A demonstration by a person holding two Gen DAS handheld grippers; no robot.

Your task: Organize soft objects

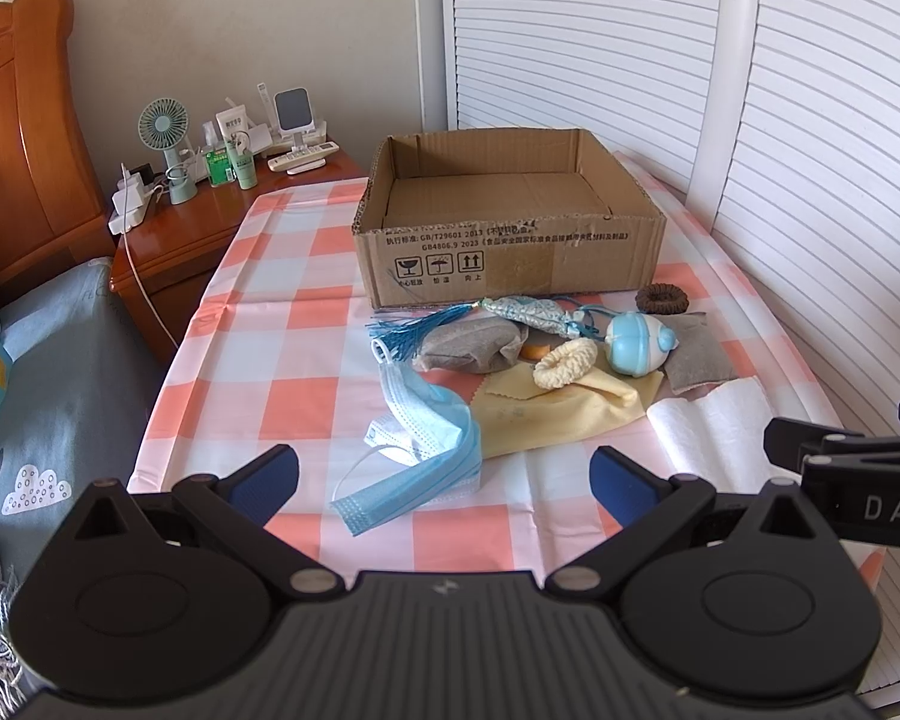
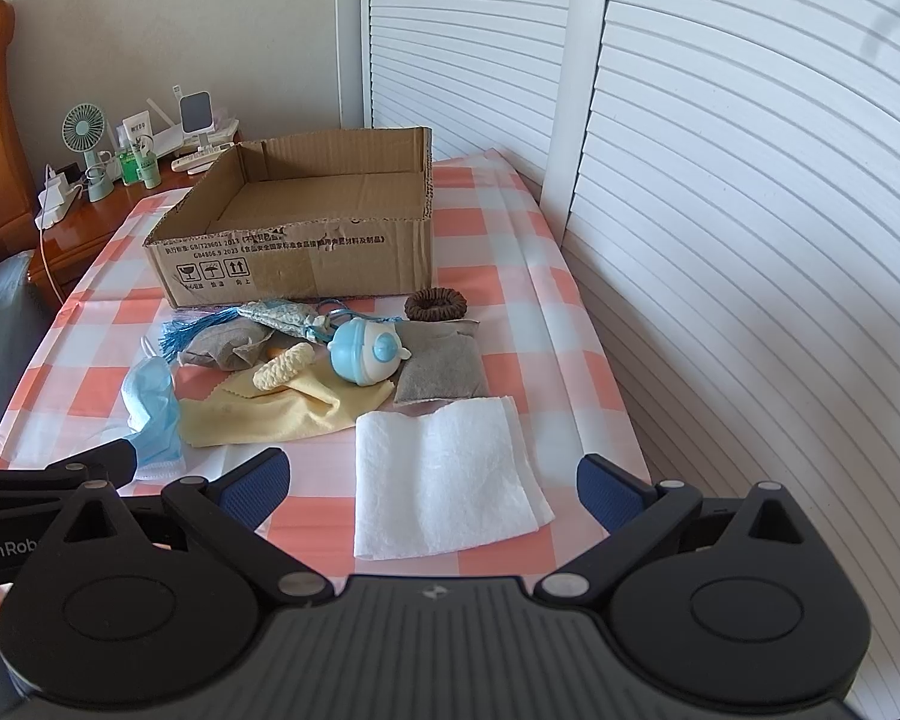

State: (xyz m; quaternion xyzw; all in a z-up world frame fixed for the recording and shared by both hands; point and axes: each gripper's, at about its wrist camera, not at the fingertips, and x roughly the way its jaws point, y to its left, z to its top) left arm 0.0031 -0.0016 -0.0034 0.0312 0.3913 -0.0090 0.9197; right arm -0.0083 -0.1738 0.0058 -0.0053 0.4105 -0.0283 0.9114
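An open cardboard box (image 1: 510, 264) (image 2: 306, 270), empty inside, stands at the back of the checked table. In front of it lies a pile: blue face mask (image 1: 426, 444) (image 2: 150, 402), yellow cloth (image 1: 558, 408) (image 2: 270, 414), cream scrunchie (image 1: 564, 363) (image 2: 283, 366), brown scrunchie (image 1: 662, 300) (image 2: 435, 304), grey pouches (image 1: 471, 348) (image 2: 444, 369), blue tasselled sachet (image 1: 528, 313), blue round toy (image 1: 636, 348) (image 2: 366, 357), white tissue (image 1: 714, 420) (image 2: 444, 474). My left gripper (image 1: 444, 480) is open just before the mask. My right gripper (image 2: 432, 486) is open over the tissue.
A wooden nightstand (image 1: 198, 222) at the back left holds a small fan (image 1: 165, 132), bottles and chargers. A bed with a blue cover (image 1: 48, 372) lies left of the table. White louvred doors (image 2: 750, 210) run along the right side.
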